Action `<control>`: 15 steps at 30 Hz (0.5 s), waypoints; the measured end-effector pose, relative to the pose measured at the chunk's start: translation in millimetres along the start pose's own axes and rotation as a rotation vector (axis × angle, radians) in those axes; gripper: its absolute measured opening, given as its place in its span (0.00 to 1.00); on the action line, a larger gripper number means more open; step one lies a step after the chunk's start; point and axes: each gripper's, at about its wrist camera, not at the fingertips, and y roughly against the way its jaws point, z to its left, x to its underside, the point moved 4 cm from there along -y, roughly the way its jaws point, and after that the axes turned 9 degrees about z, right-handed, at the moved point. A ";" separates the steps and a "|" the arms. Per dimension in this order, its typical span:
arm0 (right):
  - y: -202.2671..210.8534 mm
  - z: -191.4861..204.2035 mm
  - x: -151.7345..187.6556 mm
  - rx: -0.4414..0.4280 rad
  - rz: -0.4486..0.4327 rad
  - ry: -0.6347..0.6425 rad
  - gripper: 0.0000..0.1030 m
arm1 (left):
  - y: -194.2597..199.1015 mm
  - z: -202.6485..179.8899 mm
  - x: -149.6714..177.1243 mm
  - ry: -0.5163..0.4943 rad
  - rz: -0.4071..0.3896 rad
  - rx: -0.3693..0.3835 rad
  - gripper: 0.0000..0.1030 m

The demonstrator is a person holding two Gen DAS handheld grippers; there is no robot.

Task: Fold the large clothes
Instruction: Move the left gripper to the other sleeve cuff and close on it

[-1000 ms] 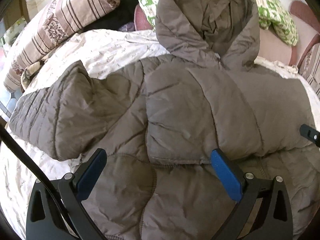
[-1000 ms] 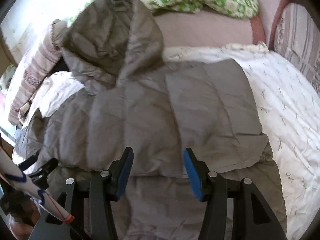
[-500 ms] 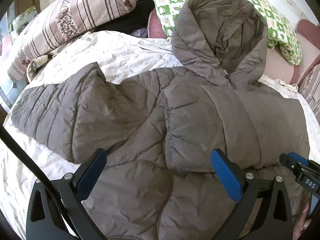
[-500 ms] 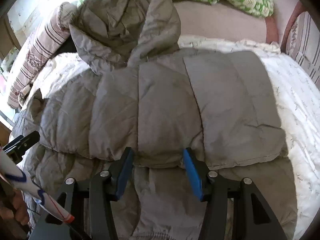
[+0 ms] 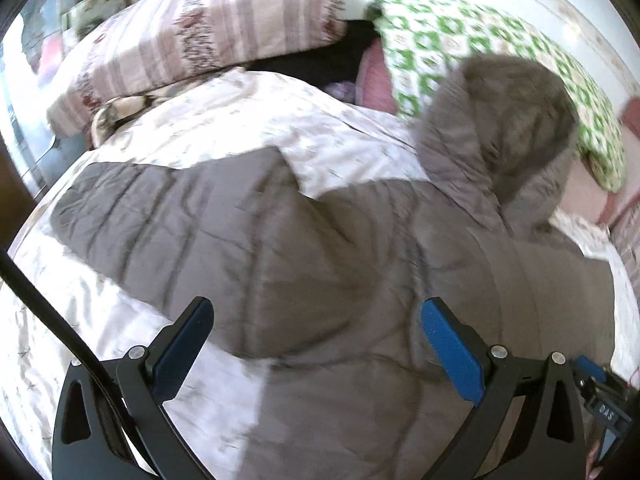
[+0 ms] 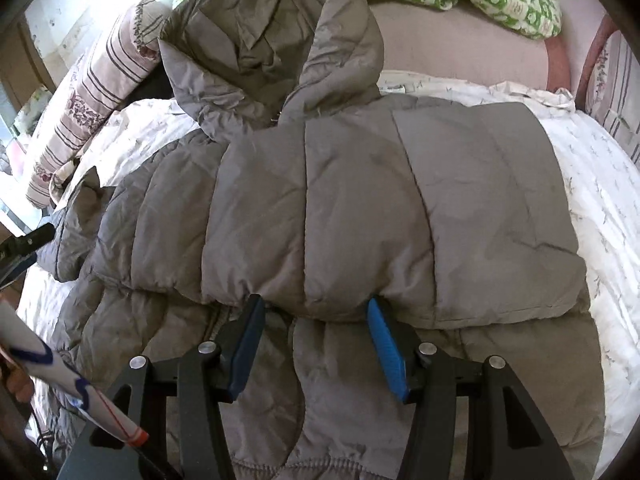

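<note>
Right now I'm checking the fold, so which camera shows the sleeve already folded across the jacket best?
The right wrist view: the folded sleeve lies sharp and whole across the jacket, cuff edge included. The left wrist view is motion-blurred and shows it only at its right side.
</note>
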 end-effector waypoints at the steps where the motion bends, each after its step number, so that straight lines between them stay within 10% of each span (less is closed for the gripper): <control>1: -1.0 -0.6 0.4 0.000 0.004 -0.004 0.56 | 0.9 10.9 -3.6 0.023 -0.003 -0.005 1.00; 15: -8.3 0.0 2.5 0.010 0.016 0.011 0.57 | -16.6 190.9 -22.6 0.298 0.002 -0.067 1.00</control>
